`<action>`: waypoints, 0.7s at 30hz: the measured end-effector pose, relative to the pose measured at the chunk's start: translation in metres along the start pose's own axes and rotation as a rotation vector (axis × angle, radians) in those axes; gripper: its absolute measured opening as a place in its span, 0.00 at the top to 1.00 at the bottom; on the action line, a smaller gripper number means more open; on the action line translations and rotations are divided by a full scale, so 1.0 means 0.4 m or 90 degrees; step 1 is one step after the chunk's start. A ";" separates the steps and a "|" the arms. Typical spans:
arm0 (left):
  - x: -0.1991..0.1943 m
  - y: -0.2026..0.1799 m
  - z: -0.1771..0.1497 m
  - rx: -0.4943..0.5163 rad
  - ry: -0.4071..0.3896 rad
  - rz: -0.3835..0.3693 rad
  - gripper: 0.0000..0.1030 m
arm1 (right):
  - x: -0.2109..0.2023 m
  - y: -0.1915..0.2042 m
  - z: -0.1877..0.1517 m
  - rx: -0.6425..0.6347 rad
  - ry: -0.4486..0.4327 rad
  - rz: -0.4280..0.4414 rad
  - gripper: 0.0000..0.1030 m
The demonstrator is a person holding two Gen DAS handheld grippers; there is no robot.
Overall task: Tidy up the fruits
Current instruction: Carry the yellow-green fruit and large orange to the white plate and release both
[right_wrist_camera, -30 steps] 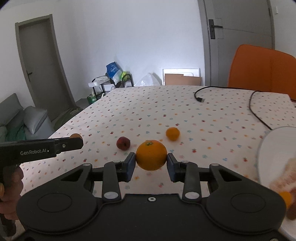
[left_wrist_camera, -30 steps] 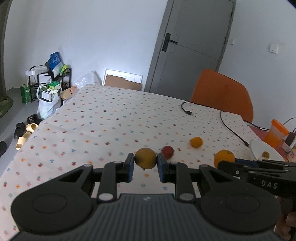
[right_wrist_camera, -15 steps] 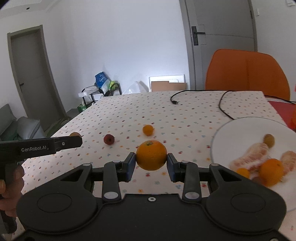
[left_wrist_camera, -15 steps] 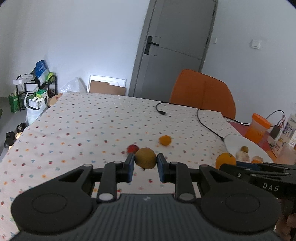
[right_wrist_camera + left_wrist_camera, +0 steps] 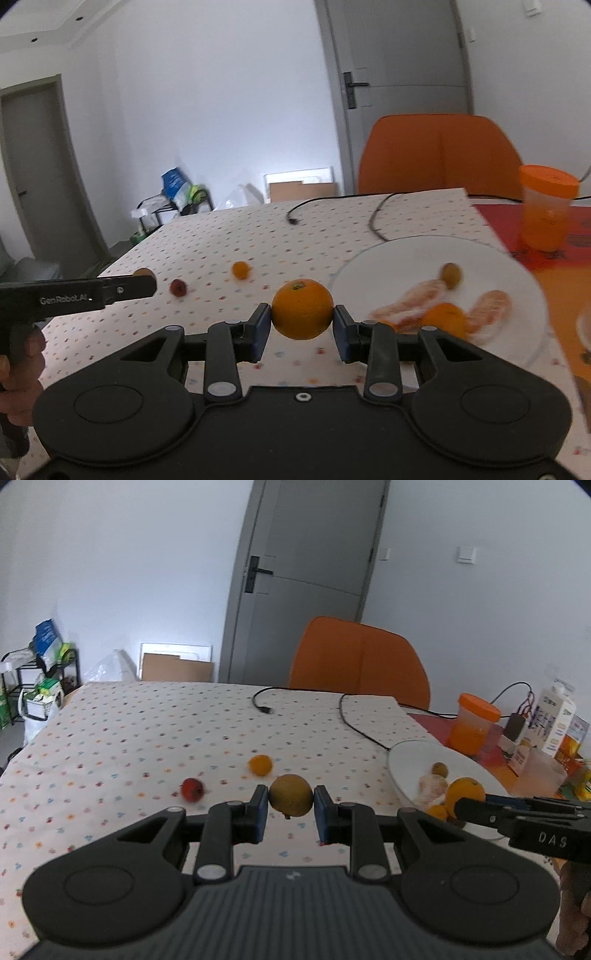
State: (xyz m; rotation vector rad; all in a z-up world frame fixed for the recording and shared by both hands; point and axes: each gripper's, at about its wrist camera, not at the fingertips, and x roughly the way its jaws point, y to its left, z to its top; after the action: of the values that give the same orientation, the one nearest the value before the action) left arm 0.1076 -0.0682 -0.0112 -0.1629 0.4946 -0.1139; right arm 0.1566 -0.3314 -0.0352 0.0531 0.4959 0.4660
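Note:
My left gripper [image 5: 290, 800] is shut on a brownish-yellow round fruit [image 5: 290, 794], held above the dotted tablecloth. My right gripper [image 5: 302, 316] is shut on an orange [image 5: 302, 309], just left of a white plate [image 5: 399, 254]. That plate [image 5: 413, 755] holds peeled citrus pieces [image 5: 417, 299], a small orange [image 5: 445, 319] and a small brown fruit [image 5: 451, 273]. On the cloth lie a small red fruit [image 5: 192, 789] and a small orange fruit [image 5: 260, 764]. In the right wrist view the left gripper [image 5: 149, 282] shows from the side with its fruit [image 5: 143, 272].
A black cable [image 5: 354, 720] runs across the far part of the table. An orange-lidded jar [image 5: 474, 727], a carton [image 5: 554, 722] and a plastic cup [image 5: 541, 775] stand at the right. An orange chair [image 5: 360, 661] sits behind the table, near a grey door.
Both grippers have swung to the right with their fruits. The white plate has come fully into both views, and the loose red and orange fruits have slid left.

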 end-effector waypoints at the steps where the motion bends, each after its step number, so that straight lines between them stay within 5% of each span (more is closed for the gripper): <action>1: 0.002 -0.007 0.001 0.002 0.000 -0.004 0.76 | -0.009 -0.010 0.000 0.004 -0.003 -0.005 0.67; 21: 0.074 -0.138 -0.003 0.051 0.026 -0.060 0.76 | -0.077 -0.161 -0.029 0.059 -0.018 -0.083 0.66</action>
State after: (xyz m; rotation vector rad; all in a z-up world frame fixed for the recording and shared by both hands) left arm 0.1289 -0.1268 -0.0156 -0.1060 0.5217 -0.2292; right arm 0.1541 -0.4036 -0.0419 0.1158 0.4893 0.3136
